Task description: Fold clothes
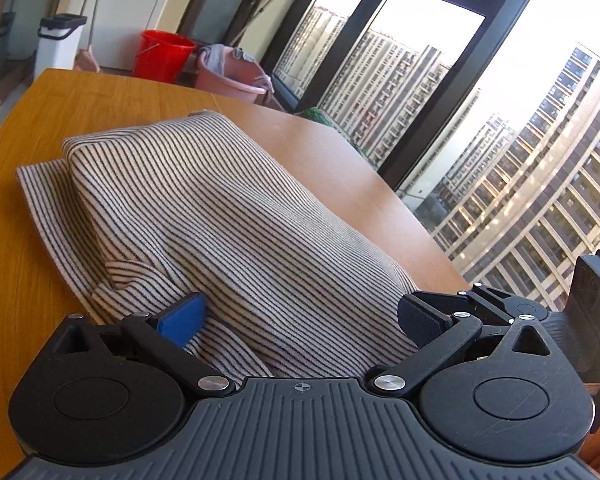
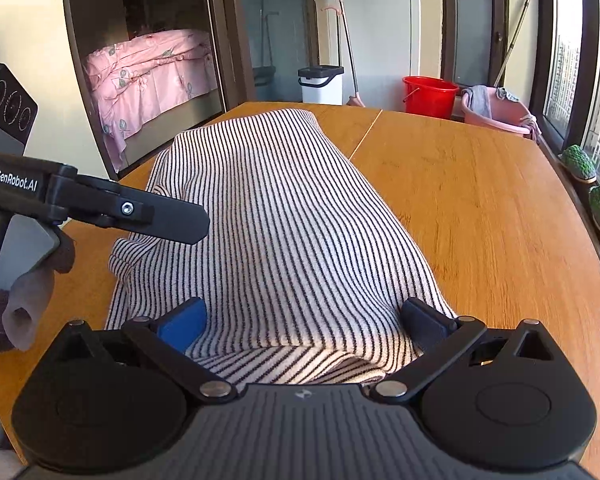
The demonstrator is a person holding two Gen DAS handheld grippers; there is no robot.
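A wooden table fills a sunlit room beside tall windows that look out on apartment blocks. One striped garment lies folded lengthwise along the table's middle, its near end bunched between both tools. In the right wrist view, going left to right: a doorway shows one bed with a pink cover, then one white bin, one red bucket, one pink tub and two small green plants on the sill. The left gripper and right gripper both stand wide open over the cloth, holding nothing.
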